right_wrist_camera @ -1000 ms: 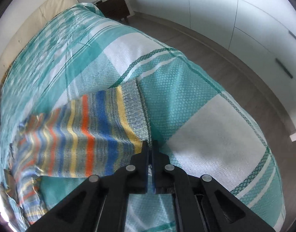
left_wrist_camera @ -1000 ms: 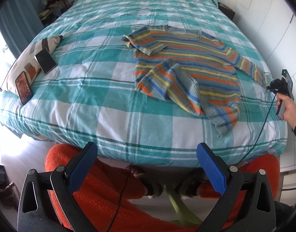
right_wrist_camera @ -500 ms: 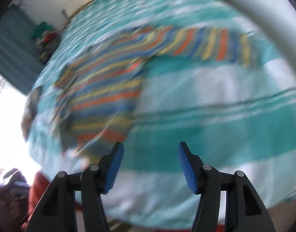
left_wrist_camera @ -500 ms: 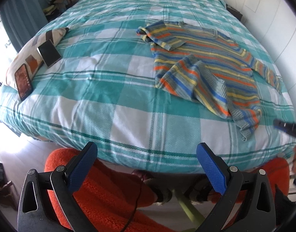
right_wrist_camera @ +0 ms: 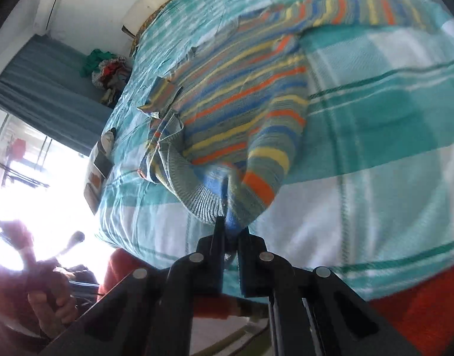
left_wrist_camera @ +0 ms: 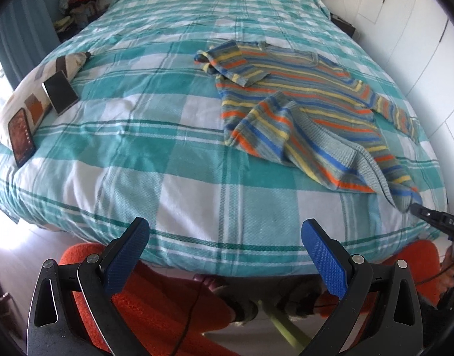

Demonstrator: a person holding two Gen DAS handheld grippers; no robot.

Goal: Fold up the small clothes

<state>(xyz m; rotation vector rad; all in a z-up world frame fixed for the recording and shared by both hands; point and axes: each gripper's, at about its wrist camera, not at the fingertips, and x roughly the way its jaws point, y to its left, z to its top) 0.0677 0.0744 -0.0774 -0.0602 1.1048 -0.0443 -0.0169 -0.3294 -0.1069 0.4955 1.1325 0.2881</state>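
A striped sweater lies spread on the checked bed. The right gripper pinches its hem corner at the bed's near edge. The left gripper gapes empty below that edge. Two phones rest on a pillow, well apart from the sweater.

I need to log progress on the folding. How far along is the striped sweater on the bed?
Early. Done: one sleeve of the striped sweater lies folded across its chest, and part of the bottom is flipped up. In hand: the right hand-held gripper is shut on the hem corner near the edge of the bed. Left: the other sleeve still lies stretched out, the body is unfolded, and the left hand-held gripper is open, holding nothing.
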